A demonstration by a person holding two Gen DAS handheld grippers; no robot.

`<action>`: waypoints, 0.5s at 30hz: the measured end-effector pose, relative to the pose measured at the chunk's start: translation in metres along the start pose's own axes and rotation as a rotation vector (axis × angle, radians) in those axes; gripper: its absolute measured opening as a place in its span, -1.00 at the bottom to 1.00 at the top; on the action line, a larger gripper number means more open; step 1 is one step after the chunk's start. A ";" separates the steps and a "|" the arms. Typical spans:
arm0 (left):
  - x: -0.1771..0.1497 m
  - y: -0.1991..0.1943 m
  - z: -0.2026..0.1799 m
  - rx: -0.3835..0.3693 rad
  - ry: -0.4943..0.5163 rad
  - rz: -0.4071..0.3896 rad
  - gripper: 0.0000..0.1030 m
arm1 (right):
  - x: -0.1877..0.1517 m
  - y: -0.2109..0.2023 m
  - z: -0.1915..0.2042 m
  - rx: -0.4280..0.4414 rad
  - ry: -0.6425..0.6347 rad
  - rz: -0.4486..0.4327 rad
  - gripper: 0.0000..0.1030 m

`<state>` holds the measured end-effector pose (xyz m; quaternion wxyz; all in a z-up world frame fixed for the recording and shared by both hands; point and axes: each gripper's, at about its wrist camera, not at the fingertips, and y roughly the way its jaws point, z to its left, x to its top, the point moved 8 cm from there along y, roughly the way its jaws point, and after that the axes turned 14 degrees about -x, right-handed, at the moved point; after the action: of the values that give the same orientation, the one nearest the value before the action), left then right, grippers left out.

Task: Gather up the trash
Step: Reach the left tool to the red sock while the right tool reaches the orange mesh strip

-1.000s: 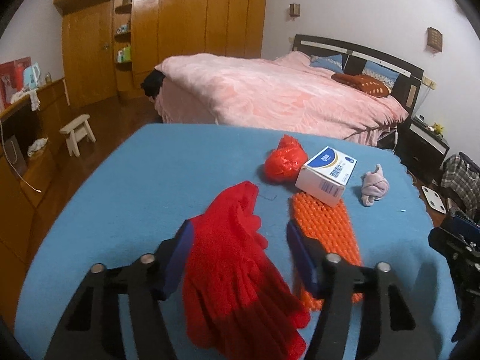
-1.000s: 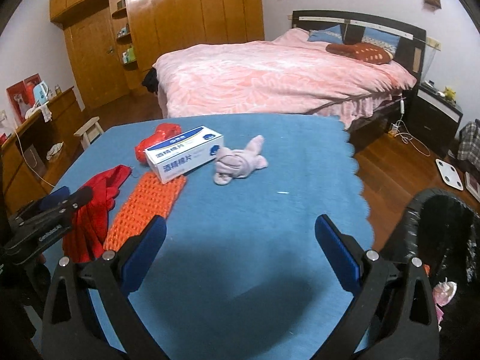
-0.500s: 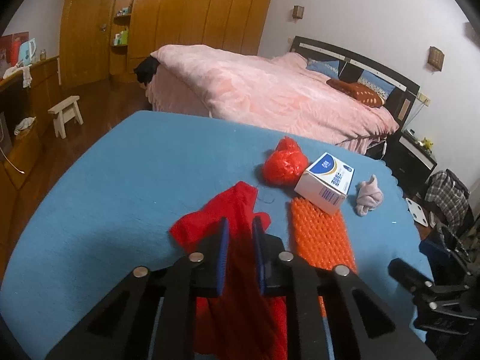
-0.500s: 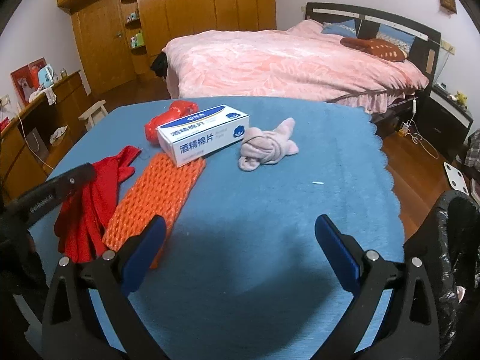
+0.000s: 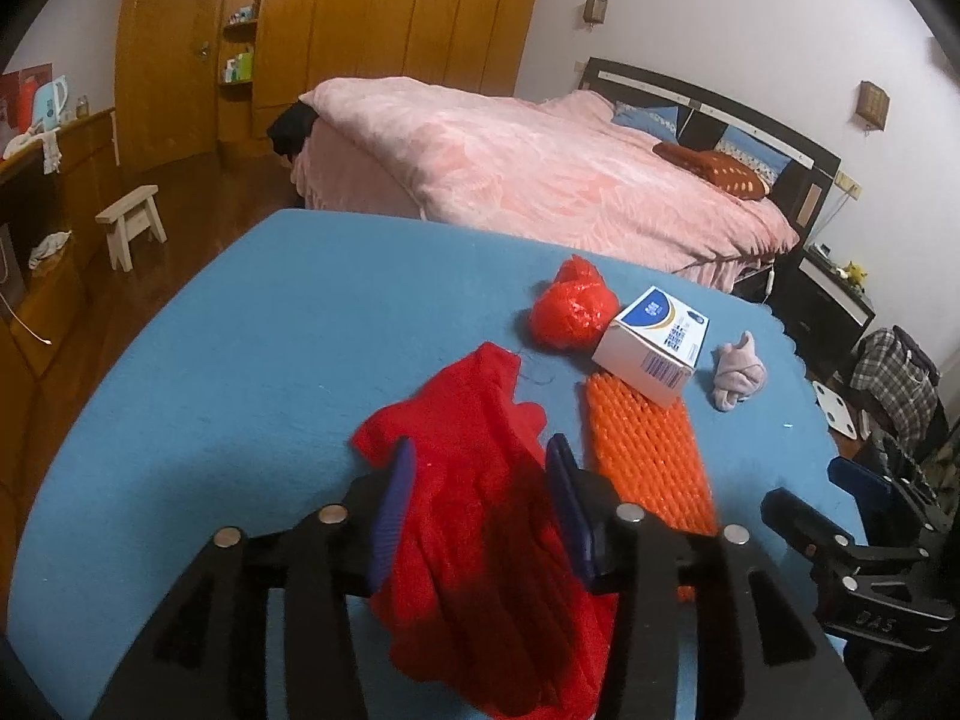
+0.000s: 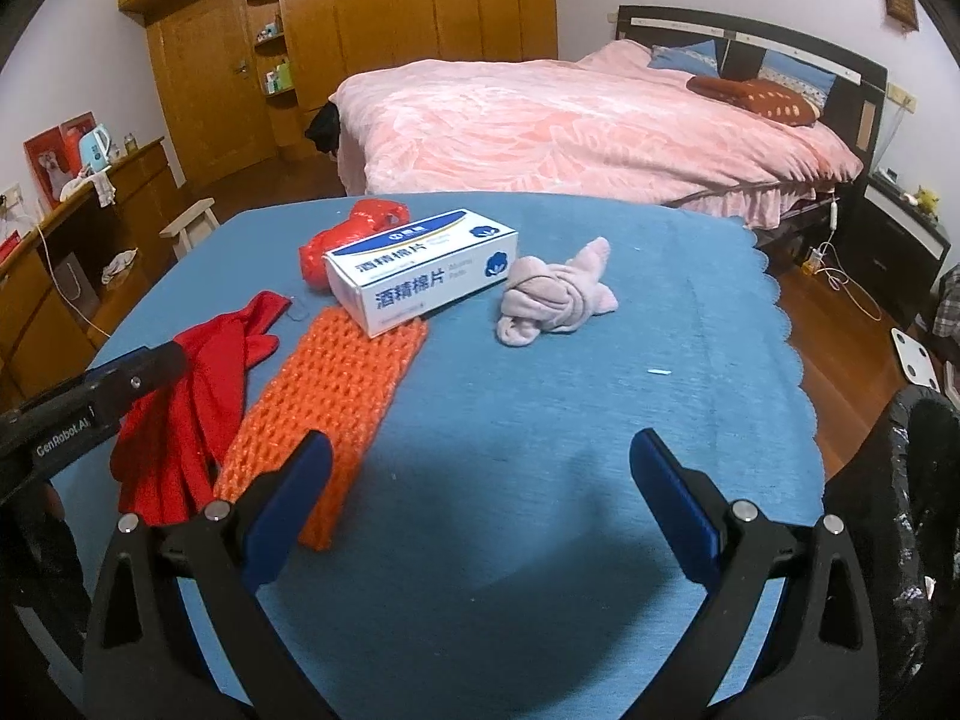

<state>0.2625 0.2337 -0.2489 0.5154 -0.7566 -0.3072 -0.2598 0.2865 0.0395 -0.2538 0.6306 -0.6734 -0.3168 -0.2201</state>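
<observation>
A bench (image 6: 600, 420) covered in blue cloth carries a red cloth (image 6: 198, 384) near its left edge, an orange mesh strip (image 6: 336, 396), a white box (image 6: 420, 270), a red bag (image 6: 354, 228) and a pink rag (image 6: 552, 294).

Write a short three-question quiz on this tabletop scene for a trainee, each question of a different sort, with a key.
1. True or false: the white box rests partly on the orange mesh strip.
2. Multiple choice: what lies between the fingers of the left gripper? A) a plastic bottle B) the red cloth C) a spoon
3. Fill in: the right gripper has ____ between its fingers.

Key
1. True; the box's near end overlaps the strip's far end.
2. B; the jaws are opening, with the cloth between them on the blue table cover.
3. Nothing; it is open over bare cover.
</observation>
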 end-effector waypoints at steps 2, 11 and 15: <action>-0.001 0.004 -0.001 0.002 0.008 0.007 -0.16 | -0.001 0.001 0.001 0.010 0.003 0.008 0.88; -0.006 -0.003 0.003 -0.026 0.025 0.012 -0.75 | 0.001 0.007 0.036 0.085 -0.023 0.029 0.86; -0.007 -0.010 0.009 -0.023 0.025 0.006 -0.77 | -0.004 0.015 0.061 0.117 -0.080 0.075 0.52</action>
<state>0.2510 0.2435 -0.2507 0.5113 -0.7602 -0.2954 -0.2711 0.2882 0.0992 -0.2736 0.6634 -0.6551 -0.3287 -0.1505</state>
